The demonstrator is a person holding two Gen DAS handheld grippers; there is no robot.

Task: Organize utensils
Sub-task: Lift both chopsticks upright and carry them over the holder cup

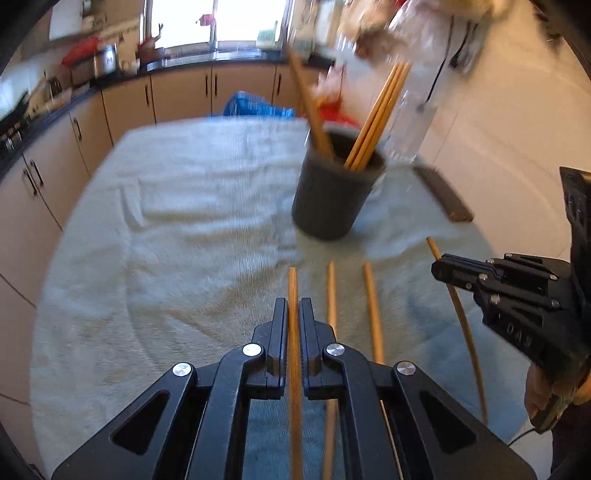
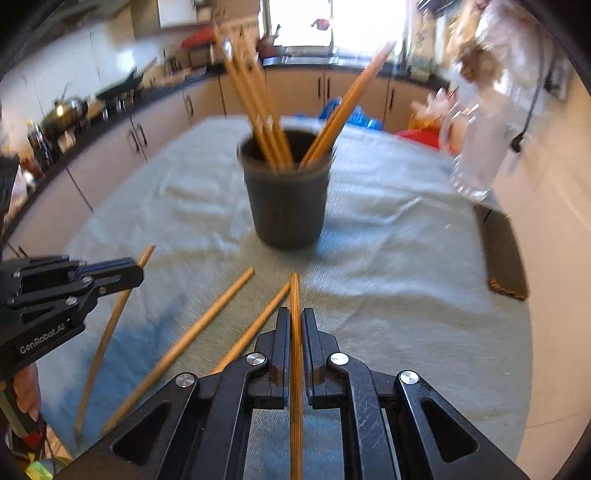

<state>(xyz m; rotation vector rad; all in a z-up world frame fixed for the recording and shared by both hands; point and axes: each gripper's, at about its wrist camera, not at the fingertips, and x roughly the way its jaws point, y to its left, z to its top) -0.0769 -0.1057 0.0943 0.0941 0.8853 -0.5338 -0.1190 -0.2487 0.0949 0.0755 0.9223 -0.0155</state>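
Lying on a pale blue-grey towel (image 2: 388, 229) are two loose wooden chopsticks (image 2: 177, 347), slim, round and honey-brown, side by side between the two tongs. Further back on the towel stands a dark grey cup (image 2: 288, 199), ribbed on its wall, with more chopsticks (image 2: 258, 110) leaning out of it in two bundles, one to the left and one to the right. A clear plastic bottle (image 2: 476, 155) stands at the towel's far right edge, blurred, and beside it a dark strip of the desk (image 2: 506, 254) shows where the towel ends.

Around the desk runs a kitchen: beige cabinets (image 1: 177, 96) with dark handles under a black worktop, pots (image 2: 66, 110) on the left, a bright window (image 1: 214, 18) at the back, and pale floor tiles on the right.

The left tongs (image 1: 294, 314) are clenched on a single chopstick (image 1: 294, 332), which runs straight between the pads and sticks out ahead of the tips. The right tongs (image 2: 295, 321) are likewise clenched on one chopstick (image 2: 295, 332), held the same way. In each wrist view the other tongs appear at the side, pinching its stick near the far end, with the rest of the stick trailing downward. A hand (image 2: 26, 391) shows on the left grip.
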